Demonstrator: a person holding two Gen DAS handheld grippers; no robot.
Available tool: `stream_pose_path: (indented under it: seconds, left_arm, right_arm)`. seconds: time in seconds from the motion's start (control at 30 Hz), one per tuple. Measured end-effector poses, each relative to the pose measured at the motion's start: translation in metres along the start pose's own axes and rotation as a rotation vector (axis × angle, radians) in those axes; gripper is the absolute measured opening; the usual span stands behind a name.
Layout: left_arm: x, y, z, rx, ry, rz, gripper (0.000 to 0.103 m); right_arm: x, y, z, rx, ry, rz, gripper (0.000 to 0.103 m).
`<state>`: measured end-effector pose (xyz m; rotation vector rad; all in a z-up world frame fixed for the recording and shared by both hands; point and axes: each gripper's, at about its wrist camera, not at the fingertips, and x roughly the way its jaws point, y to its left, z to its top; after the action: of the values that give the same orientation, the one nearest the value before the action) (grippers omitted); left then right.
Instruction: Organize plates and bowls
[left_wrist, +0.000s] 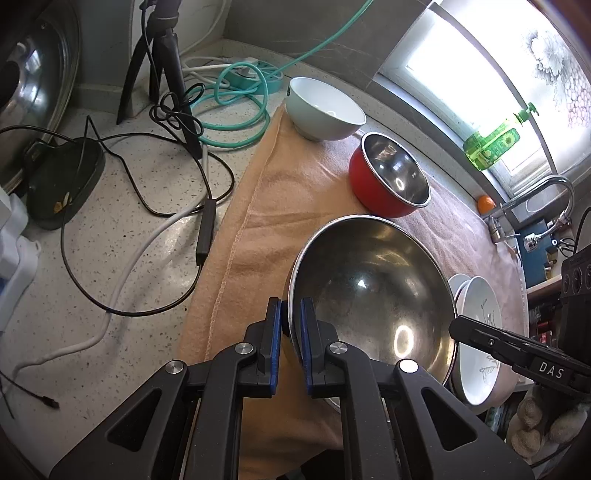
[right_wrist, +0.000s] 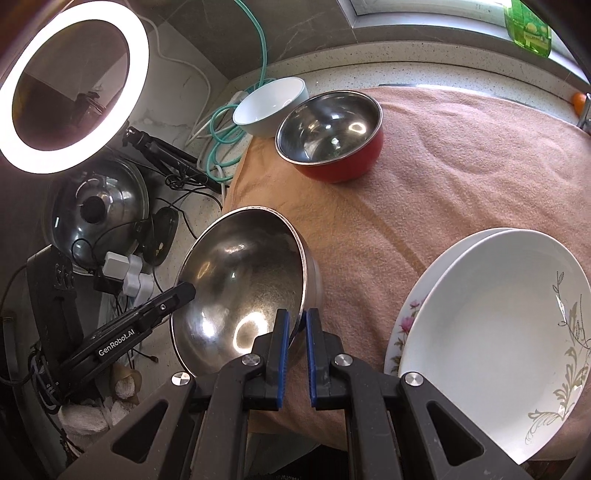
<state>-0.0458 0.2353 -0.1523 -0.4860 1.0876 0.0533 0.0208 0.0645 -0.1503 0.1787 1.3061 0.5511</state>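
Two tools (left_wrist: 291, 325) (right_wrist: 294, 328) pinching shiny, scuffed steel bowl (left_wrist: 373, 291) rim

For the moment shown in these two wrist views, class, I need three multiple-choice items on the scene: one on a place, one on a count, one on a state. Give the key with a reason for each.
1. Where does the red bowl stand?
A. on the towel, beside the white bowl
B. inside the large steel bowl
C. on the stacked plates

2. How many bowls are in view?
A. two
B. three
C. five

3. How is the large steel bowl held?
A. it lies free
B. by one gripper only
C. by both grippers at its rim

Key:
1 A: it sits on the towel next to the white bowl.
2 B: white, red and large steel.
3 C: the left gripper and the right gripper each pinch the rim.
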Motion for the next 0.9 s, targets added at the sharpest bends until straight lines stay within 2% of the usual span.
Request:
stream_pose_path:
  seconds: [0.9]
  left_arm:
    - [0.006, 0.003, -0.002, 0.012, -0.006, 0.009, 0.008]
  right_arm:
    - [0.006, -0.003, -0.019, 0.006, 0.039, 0.014, 0.008]
